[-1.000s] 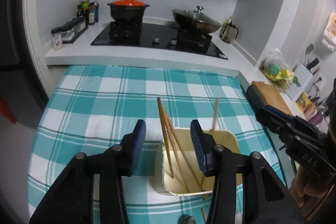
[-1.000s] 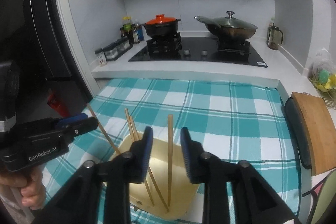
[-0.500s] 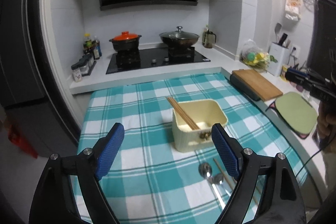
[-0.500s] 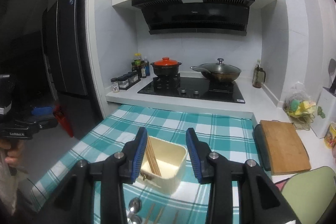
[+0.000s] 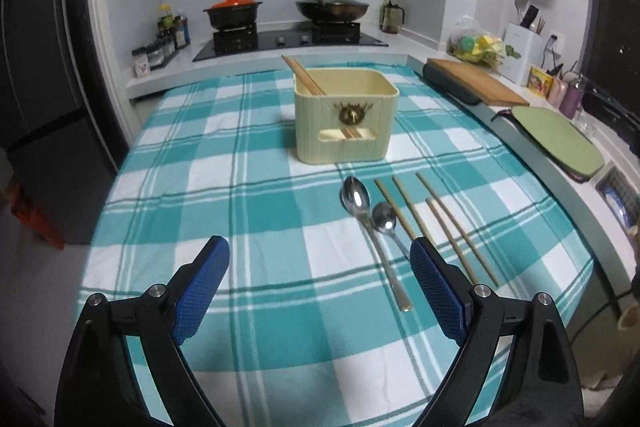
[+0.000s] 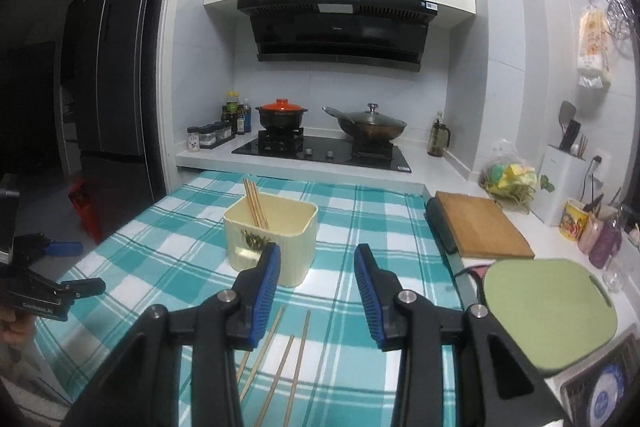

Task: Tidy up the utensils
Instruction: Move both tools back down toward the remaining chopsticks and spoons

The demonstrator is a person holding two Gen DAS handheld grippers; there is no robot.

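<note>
Both claws (left [image 5: 320,283], right [image 6: 316,291]) have pulled back from holder [image 5: 346,115], open, empty.

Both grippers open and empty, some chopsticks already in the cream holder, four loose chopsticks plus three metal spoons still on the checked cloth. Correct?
Not quite: the left wrist view shows two metal spoons, not three, a larger metal spoon and a smaller metal spoon. The rest holds: left gripper and right gripper open and empty, wooden chopsticks in the cream plastic holder, four loose wooden chopsticks on the teal checked cloth.
</note>
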